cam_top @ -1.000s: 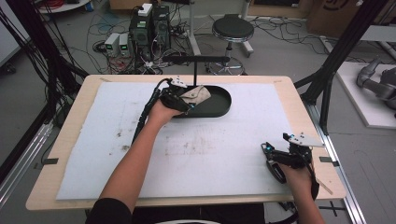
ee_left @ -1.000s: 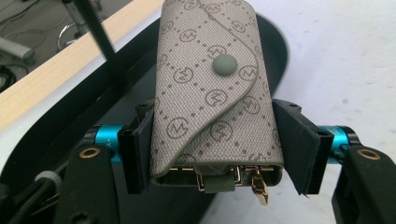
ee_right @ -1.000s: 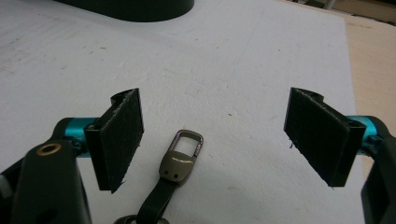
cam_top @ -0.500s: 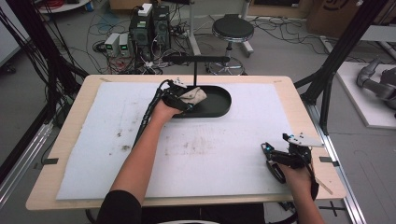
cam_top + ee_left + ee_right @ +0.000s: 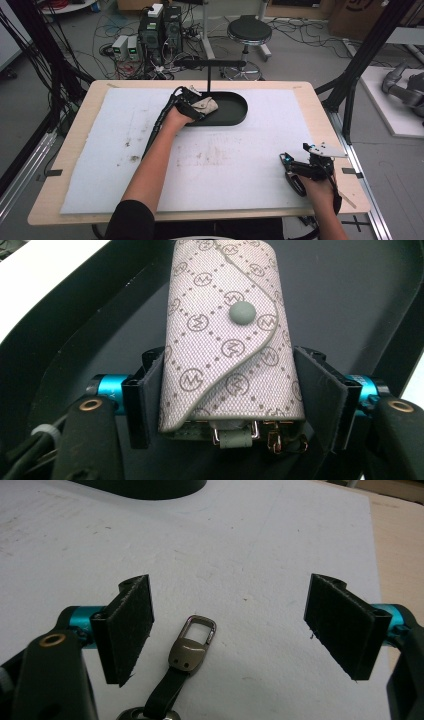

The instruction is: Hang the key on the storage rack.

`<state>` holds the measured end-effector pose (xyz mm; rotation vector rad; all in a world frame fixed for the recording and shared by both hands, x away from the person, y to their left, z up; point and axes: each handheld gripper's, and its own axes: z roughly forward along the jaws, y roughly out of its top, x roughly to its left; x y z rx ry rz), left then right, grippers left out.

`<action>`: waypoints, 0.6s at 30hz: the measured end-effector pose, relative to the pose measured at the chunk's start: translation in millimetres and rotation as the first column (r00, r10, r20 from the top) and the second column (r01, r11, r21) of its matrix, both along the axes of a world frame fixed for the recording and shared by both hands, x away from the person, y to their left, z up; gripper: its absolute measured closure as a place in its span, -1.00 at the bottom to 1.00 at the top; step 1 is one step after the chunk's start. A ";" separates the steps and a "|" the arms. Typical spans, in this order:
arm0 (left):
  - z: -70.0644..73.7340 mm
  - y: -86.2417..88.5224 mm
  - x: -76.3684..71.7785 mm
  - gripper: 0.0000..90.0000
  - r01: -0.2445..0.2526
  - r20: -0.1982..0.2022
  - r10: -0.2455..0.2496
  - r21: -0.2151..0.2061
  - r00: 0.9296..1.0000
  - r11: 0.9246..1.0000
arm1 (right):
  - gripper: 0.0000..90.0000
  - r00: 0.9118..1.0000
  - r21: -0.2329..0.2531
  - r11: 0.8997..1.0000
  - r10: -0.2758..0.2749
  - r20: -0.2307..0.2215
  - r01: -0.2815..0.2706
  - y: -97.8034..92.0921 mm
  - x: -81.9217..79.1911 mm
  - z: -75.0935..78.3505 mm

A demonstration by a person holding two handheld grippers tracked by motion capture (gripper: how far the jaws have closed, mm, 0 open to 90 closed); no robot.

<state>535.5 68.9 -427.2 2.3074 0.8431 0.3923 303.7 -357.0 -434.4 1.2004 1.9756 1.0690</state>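
Key pouch (image 5: 227, 335): beige monogram fabric, snap flap, metal hooks at base; clamped between left gripper (image 5: 235, 395) jaws, over black tray (image 5: 350, 305). Right gripper (image 5: 230, 625): jaws wide apart, strap clasp (image 5: 192, 645) between them

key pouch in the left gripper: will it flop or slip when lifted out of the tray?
The key pouch is probably soft: woven fabric with a snapped flap, held across its width between the left gripper jaws. The textured weave probably resists slipping. Metal hooks at its lower end may dangle over the black tray.
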 end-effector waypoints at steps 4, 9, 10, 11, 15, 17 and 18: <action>3.1 -0.2 -1.5 -0.36 -0.004 0.011 0.004 -0.002 1.000 1.000 | -0.55 1.000 -0.003 1.000 0.003 0.004 -0.003 0.7 0.6 0.1; 11.4 2.8 -5.7 -0.44 -0.001 0.019 0.002 -0.021 1.000 1.000 | -0.55 1.000 -0.002 1.000 0.002 0.006 -0.002 1.5 0.5 0.6; 13.6 3.1 -7.5 -0.46 0.000 0.021 0.001 -0.021 1.000 1.000 | -0.55 1.000 -0.002 1.000 0.003 0.007 -0.003 1.4 0.7 0.8; 15.3 3.5 -9.6 -0.47 0.004 0.024 -0.004 -0.028 1.000 1.000 | -0.55 1.000 0.001 1.000 0.001 0.004 -0.001 1.5 0.7 0.8; 22.0 6.2 -20.7 -0.47 0.018 0.036 -0.016 -0.053 0.999 0.998 | -0.55 1.000 0.001 1.000 0.002 0.003 -0.002 1.0 1.7 0.9; 27.9 9.7 -28.7 -0.50 0.022 0.038 -0.020 -0.073 0.999 0.997 | -0.55 1.000 0.000 1.000 0.005 0.005 -0.005 0.7 2.4 0.7; 31.2 12.0 -33.0 -0.50 0.026 0.048 -0.021 -0.087 0.999 0.996 | -0.55 1.000 -0.001 1.000 0.007 0.006 -0.007 0.4 2.6 0.6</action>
